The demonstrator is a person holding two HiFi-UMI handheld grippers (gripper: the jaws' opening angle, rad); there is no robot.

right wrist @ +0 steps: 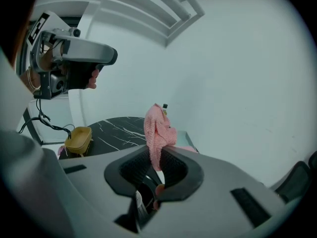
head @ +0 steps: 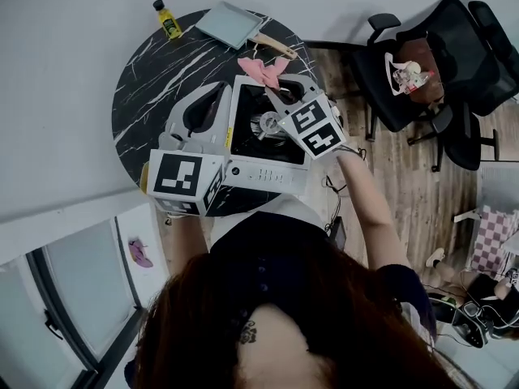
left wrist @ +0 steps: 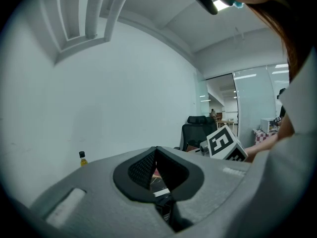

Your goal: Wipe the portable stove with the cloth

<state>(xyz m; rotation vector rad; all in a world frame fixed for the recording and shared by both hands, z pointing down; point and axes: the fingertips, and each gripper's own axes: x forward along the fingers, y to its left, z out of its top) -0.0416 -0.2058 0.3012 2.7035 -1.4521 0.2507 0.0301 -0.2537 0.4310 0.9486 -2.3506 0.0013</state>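
Currently my right gripper (right wrist: 157, 155) is clamped on the pink cloth (right wrist: 157, 128), bunched above the far edge of the portable stove (head: 268, 173), looks staged for wiping. Left gripper (left wrist: 156, 152) is closed and empty beside the stove's left edge, probably to steady it.

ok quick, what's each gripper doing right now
left gripper: shut, nothing between its jaws.
right gripper: shut on the pink cloth.

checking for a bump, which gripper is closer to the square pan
Right. The right gripper, holding the cloth, is just short of the square pan; the left gripper is farther back.
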